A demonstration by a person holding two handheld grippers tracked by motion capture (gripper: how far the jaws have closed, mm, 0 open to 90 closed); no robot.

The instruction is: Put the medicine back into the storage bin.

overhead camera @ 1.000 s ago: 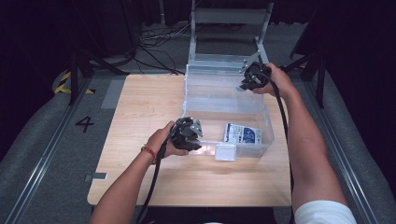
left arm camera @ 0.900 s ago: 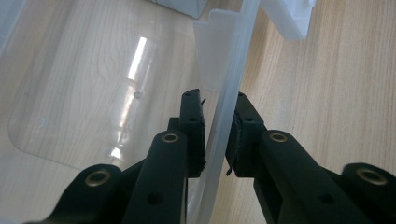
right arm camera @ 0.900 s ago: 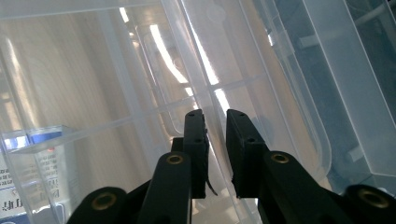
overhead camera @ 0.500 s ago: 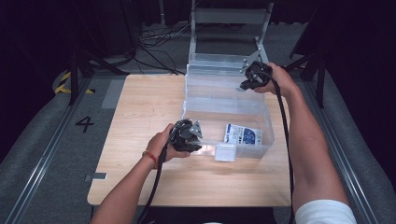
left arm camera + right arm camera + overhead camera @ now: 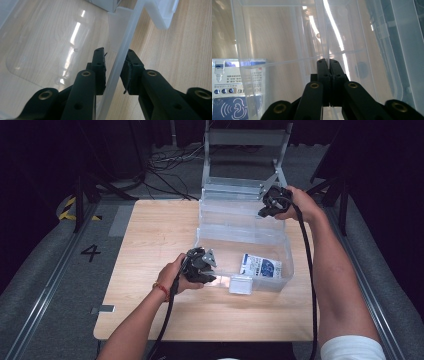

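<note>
A clear plastic box (image 5: 240, 227) stands on the wooden table, and its lid (image 5: 240, 187) hangs open at the back. Inside, at the near right, lies a blue-and-white carton (image 5: 261, 266) (image 5: 229, 87). My left gripper (image 5: 209, 271) (image 5: 115, 53) straddles the box's near left wall (image 5: 125, 32), one pad inside and one outside, both against the plastic. At the far right corner my right gripper (image 5: 265, 211) (image 5: 328, 61) has just been closing. Its jaws are now shut on a thin clear wall edge (image 5: 325, 37) that rises between them.
A white latch (image 5: 241, 284) (image 5: 162, 15) sticks out from the box's near wall. Bare wood (image 5: 150, 235) lies left of the box and along the table's front edge. A metal frame (image 5: 245, 137) stands behind the table. Each gripper trails a black cable along its forearm.
</note>
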